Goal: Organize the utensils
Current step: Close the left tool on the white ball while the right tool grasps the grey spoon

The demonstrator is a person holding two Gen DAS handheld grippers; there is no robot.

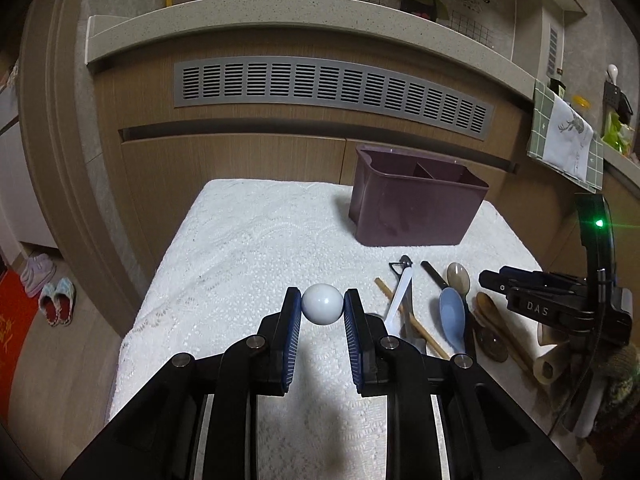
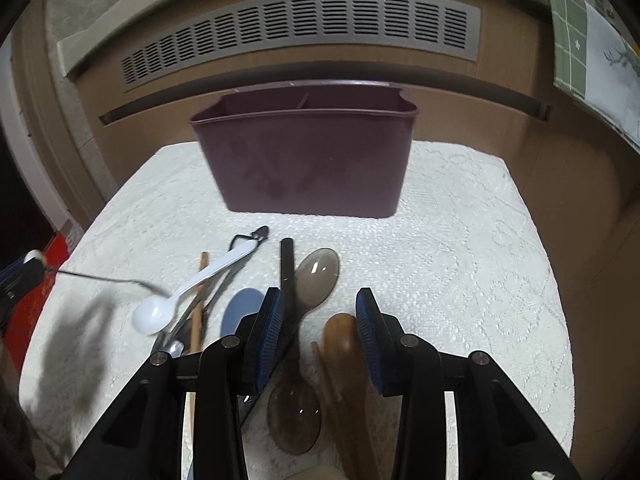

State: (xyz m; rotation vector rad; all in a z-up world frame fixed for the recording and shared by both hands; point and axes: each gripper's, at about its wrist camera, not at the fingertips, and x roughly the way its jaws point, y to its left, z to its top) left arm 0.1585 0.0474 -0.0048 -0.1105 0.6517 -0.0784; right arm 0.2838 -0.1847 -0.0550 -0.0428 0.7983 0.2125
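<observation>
**A:** Closest to you first: your left gripper (image 1: pixel 322 309) has its fingers clamped on a white ball (image 1: pixel 322 304). From the right wrist view that ball looks like the knob end of a thin metal utensil whose wire handle (image 2: pixel 104 278) trails across toward the pile. It's lifted off the white lace-covered table (image 1: pixel 224 264).

**B:** And my right?

**A:** Your right gripper (image 2: pixel 318 336) hangs low over the pile with fingers apart, gripping nothing. A wooden spoon (image 2: pixel 340 332) lies right between them, its bowl toward the caddy and its handle running back under the gripper, so its long axis lines up with your fingers. A smoky translucent spoon (image 2: pixel 316 276) lies just left of it, a black handle (image 2: pixel 286 264) beside that.

**B:** Further out?

**A:** Left of those: a blue spoon (image 2: pixel 244 308), a white plastic spoon (image 2: pixel 176 304), a chopstick (image 2: pixel 198 304).

**B:** Where does it all go?

**A:** The purple divided caddy (image 2: pixel 308 160) stands upright at the far side, straight ahead of your right gripper, ahead and to the right of your left. Your right is nearer to it; I'd judge the wooden spoon the natural next pick.
</observation>
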